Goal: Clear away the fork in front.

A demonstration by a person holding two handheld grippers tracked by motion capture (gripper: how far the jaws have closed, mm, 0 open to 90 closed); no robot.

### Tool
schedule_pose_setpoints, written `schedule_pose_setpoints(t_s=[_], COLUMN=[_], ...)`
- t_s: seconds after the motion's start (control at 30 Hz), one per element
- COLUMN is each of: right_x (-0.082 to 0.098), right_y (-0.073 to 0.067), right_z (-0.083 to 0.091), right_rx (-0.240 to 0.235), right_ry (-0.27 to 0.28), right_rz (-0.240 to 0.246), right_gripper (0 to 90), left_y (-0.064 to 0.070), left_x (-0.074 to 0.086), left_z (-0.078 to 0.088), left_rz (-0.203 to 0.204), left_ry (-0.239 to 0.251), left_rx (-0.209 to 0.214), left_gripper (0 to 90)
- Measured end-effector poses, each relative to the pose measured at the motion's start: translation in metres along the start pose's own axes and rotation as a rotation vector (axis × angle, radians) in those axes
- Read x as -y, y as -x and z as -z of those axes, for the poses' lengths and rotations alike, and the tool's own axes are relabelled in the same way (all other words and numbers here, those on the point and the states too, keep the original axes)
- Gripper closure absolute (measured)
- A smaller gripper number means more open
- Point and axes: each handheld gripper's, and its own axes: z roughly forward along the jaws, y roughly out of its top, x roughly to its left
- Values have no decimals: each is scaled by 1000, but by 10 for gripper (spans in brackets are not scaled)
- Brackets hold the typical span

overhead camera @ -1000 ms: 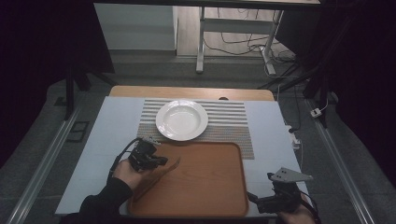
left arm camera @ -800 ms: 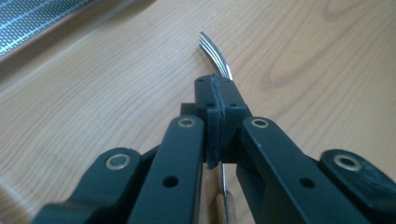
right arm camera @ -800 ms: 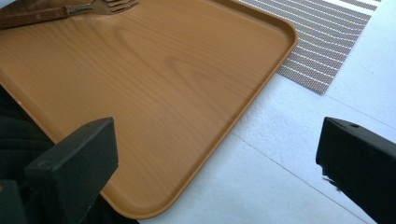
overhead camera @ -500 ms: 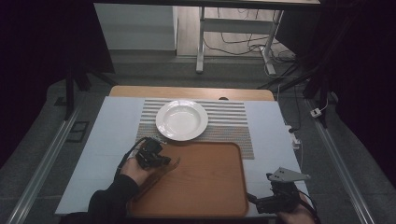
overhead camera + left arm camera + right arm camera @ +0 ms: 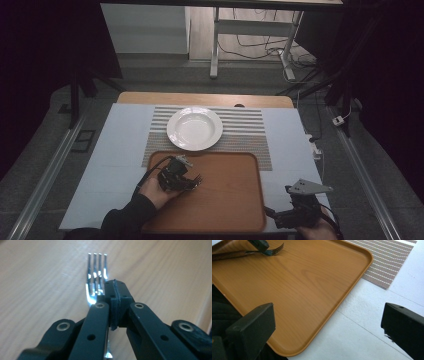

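From the high view, a fork (image 5: pixel 194 180) is being held by the left gripper (image 5: pixel 176 175) over the left part of a brown tray (image 5: pixel 225 200). The fork's prongs are sticking out to the right of the gripper. The gripper is being carried by the left hand (image 5: pixel 155 191), with a dark sleeve (image 5: pixel 122 220) coming in from the bottom edge. A white plate (image 5: pixel 195 128) is being seen past the tray, lying on a striped mat (image 5: pixel 245 132). The mat and the tray are lying on a pale table (image 5: pixel 115 150). The right gripper (image 5: pixel 297 212) is being held low at the tray's near right corner, well apart from the fork.

In the left gripper view, the fork (image 5: pixel 97 277) is being pinched by the two black jaws, which are pressed together on its neck. The four prongs are pointing away, just over the tray's wood (image 5: pixel 37 277). It cannot be told if the prongs are touching the wood.

In the right gripper view, the two black jaws are being held wide apart, with nothing between them. The tray (image 5: pixel 294 285) and the table (image 5: pixel 362 322) are lying under them. The fork (image 5: pixel 272 250) is being seen far off at the top left, in the tip of the left gripper (image 5: pixel 259 243). A corner of the mat (image 5: pixel 387 260) is being seen at the top right.
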Motion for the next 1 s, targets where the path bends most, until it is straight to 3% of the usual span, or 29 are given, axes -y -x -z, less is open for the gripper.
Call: schedule_pose_setpoints(t_s=[0.17, 0.33, 0.73, 1.0], right_x=[0, 0, 0, 0], right_y=[0, 0, 1, 1], right_z=[0, 0, 1, 1], right_rx=[0, -2, -8, -9], right_ry=[2, 6, 8, 7], right_rz=[-1, -4, -7, -7], right_gripper=[0, 0, 0, 0], left_y=[7, 4, -28, -47], left_x=[2, 4, 16, 24], left_z=[-9, -7, 10, 22], left_rz=[-31, -24, 84, 155], left_ry=[-58, -54, -39, -40], left_rx=[-20, -76, -148, -175], left_gripper=[887, 887, 886, 886])
